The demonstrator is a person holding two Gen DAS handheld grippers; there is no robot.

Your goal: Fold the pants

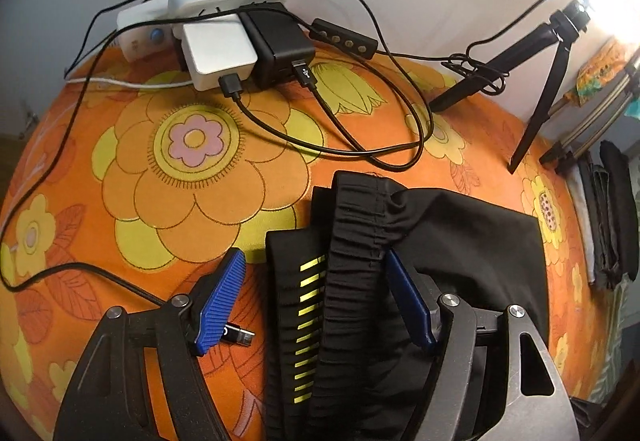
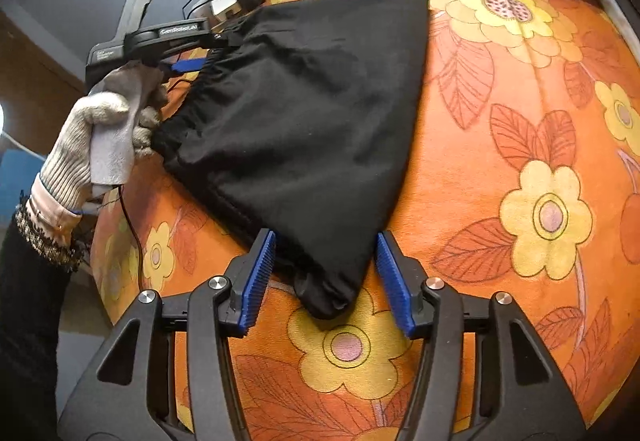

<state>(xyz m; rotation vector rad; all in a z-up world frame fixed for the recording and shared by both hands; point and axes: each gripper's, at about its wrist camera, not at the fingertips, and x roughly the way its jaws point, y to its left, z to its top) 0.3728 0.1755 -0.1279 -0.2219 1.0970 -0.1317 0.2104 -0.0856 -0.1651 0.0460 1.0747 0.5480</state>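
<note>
Black pants [image 2: 312, 113] lie folded into a compact stack on an orange flowered cloth [image 2: 520, 145]. In the left wrist view the gathered elastic waistband [image 1: 360, 241] with yellow-green stripes [image 1: 308, 321] sits between the open blue fingers of my left gripper [image 1: 316, 269]. In the right wrist view my right gripper [image 2: 326, 245] is open, its jaws standing either side of the near corner of the fold. The left gripper [image 2: 192, 61], held in a gloved hand [image 2: 104, 129], shows at the waistband end.
Power strip and chargers [image 1: 240, 41] with several black cables [image 1: 360, 145] lie at the far edge by the wall. Tripod legs [image 1: 536, 113] stand on the cloth at the far right. A small USB adapter [image 1: 240, 337] lies by the left finger. More dark clothes [image 1: 612, 217] hang at the right.
</note>
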